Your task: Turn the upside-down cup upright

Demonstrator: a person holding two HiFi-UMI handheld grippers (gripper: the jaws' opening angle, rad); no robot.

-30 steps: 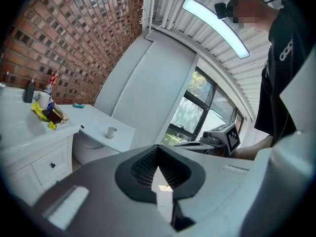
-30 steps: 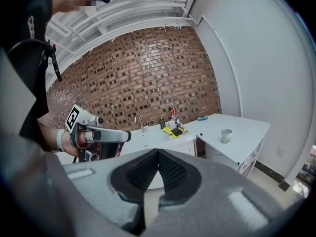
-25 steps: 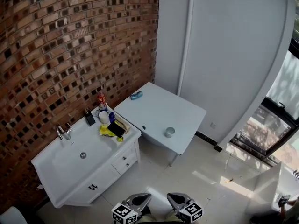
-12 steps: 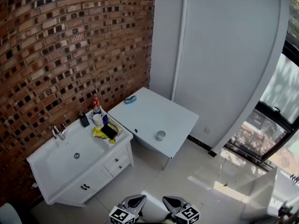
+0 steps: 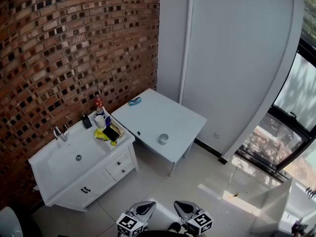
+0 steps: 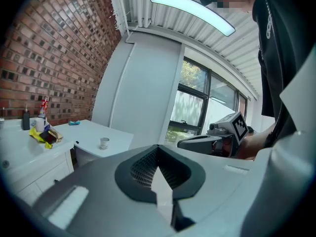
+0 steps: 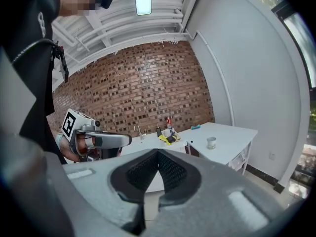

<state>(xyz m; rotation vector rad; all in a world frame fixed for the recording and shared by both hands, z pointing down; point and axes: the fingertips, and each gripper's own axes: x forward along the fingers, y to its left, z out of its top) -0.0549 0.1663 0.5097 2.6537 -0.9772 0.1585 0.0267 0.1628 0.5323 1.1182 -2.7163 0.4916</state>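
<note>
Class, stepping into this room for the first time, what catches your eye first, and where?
The red brick wall filling the left side strikes first. Against it stands a white sink cabinet, cluttered at its right end, and beside that a white table with a small cup near its front edge.

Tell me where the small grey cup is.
In the head view, the small grey cup stands near the front edge of the white square table, right of the white sink cabinet.

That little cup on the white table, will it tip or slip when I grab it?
The cup looks small and grey, so it is probably light and rigid. It seems about as wide as tall, so a push should slide it rather than tip it. Its smooth-looking wall may slip when gripped.
</note>
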